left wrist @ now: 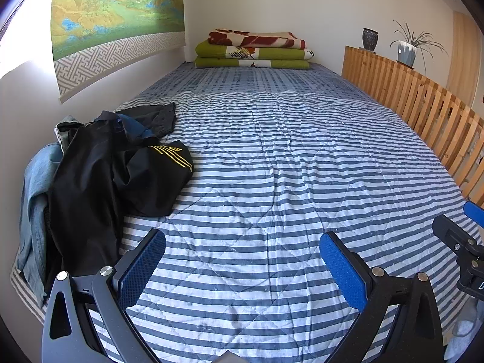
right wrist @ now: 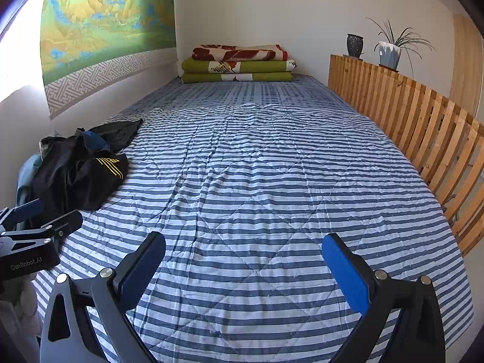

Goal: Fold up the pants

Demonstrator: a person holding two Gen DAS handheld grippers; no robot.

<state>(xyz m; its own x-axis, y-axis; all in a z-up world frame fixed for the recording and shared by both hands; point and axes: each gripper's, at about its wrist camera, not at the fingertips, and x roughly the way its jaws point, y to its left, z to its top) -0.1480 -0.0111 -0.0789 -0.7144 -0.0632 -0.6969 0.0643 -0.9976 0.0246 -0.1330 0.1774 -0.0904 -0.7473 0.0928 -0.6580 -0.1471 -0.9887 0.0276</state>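
Observation:
A heap of clothes lies at the bed's left edge against the wall: black pants with yellow stripes (left wrist: 121, 175) (right wrist: 81, 175) on top, pale blue jeans (left wrist: 34, 193) (right wrist: 24, 178) under them. My left gripper (left wrist: 242, 242) hovers open over the striped quilt (left wrist: 272, 166), just right of the heap, with nothing between its blue pads. My right gripper (right wrist: 243, 243) is open too, over the quilt (right wrist: 257, 166) further right. Each gripper shows at the edge of the other's view: the right gripper (left wrist: 462, 227) at the right edge, the left gripper (right wrist: 42, 214) at the left edge.
Folded blankets (left wrist: 252, 50) (right wrist: 239, 63) are stacked at the far end of the bed. A wooden slatted rail (left wrist: 423, 103) (right wrist: 408, 115) runs along the right side, with a dark vase (left wrist: 370, 39) and a potted plant (left wrist: 408, 50) on it. A landscape scroll (left wrist: 115, 15) hangs on the left wall.

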